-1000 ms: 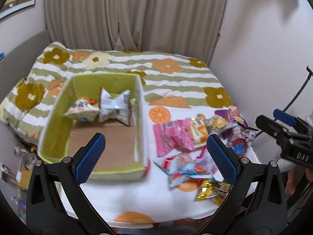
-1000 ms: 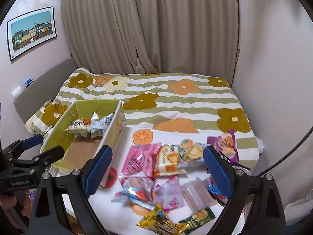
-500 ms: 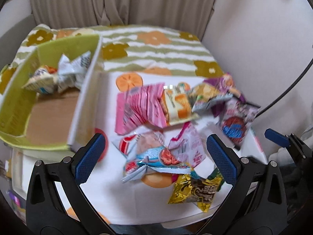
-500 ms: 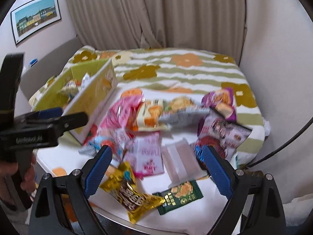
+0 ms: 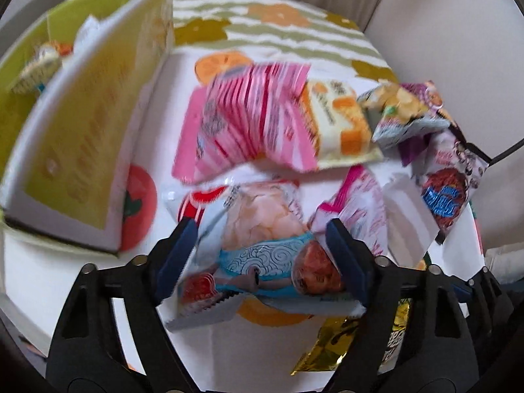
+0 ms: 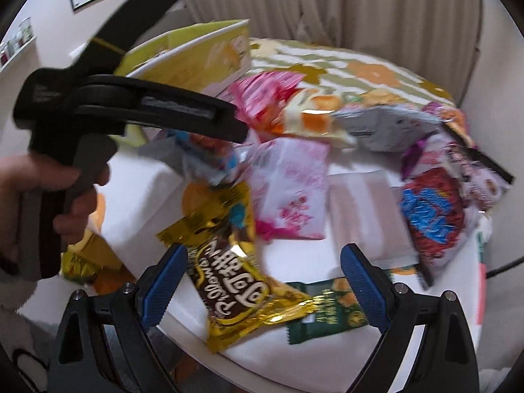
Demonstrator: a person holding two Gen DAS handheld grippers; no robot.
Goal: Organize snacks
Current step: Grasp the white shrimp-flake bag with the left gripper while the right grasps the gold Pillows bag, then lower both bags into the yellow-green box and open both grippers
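Observation:
A heap of snack packets lies on a white fruit-print cloth point(image 5: 157, 137). My left gripper point(image 5: 262, 255) points down over a blue-and-white shrimp-chip packet point(image 5: 262, 255). Its jaws are closing with the packet between them, and the pads do not visibly squeeze it. The right wrist view shows that gripper point(image 6: 229, 124) side-on, held by a hand point(image 6: 39, 180). My right gripper point(image 6: 265, 278) stands open just above a gold packet point(image 6: 235, 271) and a dark green packet point(image 6: 330, 311). The green box point(image 5: 88, 104) at the left holds two packets.
Behind lie a pink packet point(image 5: 255, 114), an orange-and-white one point(image 5: 340, 121), a pink-and-white one point(image 6: 291, 190), a clear white one point(image 6: 363, 213) and a red-and-blue one point(image 6: 432, 226). The striped flowered bed point(image 6: 360, 65) and the curtains stand beyond. A wall closes the right side.
Both grippers have dropped close to the packets and tilted further down. The left jaws have narrowed around the blue-and-white packet. The right jaws kept their width.

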